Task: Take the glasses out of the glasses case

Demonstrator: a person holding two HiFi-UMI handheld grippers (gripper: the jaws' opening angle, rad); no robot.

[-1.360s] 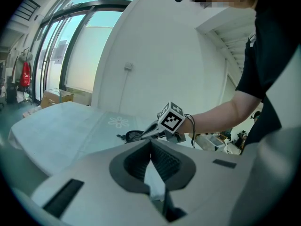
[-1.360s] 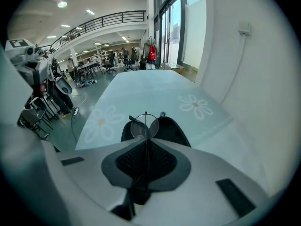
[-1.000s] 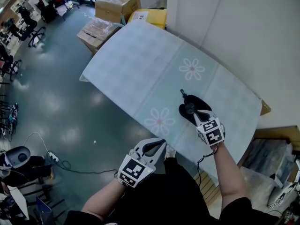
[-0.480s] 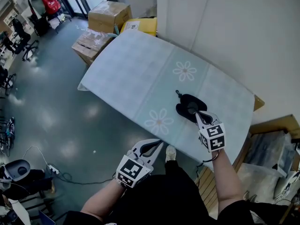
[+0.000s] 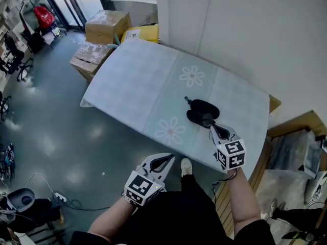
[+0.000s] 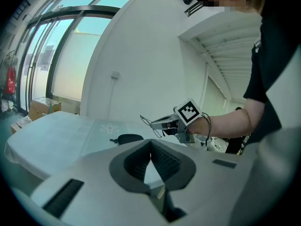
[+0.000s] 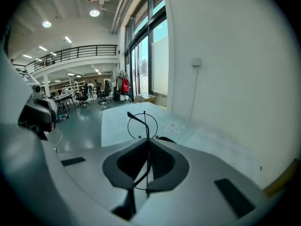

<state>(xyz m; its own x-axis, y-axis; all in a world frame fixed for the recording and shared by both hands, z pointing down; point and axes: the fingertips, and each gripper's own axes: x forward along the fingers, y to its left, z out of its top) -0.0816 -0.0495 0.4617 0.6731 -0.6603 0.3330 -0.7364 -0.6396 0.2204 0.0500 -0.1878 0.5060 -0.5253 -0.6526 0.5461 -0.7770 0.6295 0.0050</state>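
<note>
A black glasses case (image 5: pixel 202 110) lies open on the flower-print table cloth (image 5: pixel 138 78); it also shows small in the left gripper view (image 6: pixel 128 138). My right gripper (image 5: pixel 214 128) hovers just on the near side of the case, shut on the thin round-rimmed black glasses (image 7: pixel 142 124), which stick out ahead of its jaws. In the head view the glasses (image 5: pixel 207 119) overlap the case's near edge. My left gripper (image 5: pixel 164 160) is off the table's near edge, low by the person's body, shut and holding nothing. The right gripper (image 6: pixel 164 123) also appears in the left gripper view.
Cardboard boxes (image 5: pixel 104 23) and a yellow box (image 5: pixel 141 33) stand on the floor beyond the table's far left end. A white wall (image 5: pixel 230 29) runs along the table's far side. Shelving with clutter (image 5: pixel 299 157) is at the right. Office chairs (image 5: pixel 20 65) stand at the left.
My right gripper has drawn back a little toward the person with the glasses, away from the case. The head view has shifted; the left gripper stays where it was.
</note>
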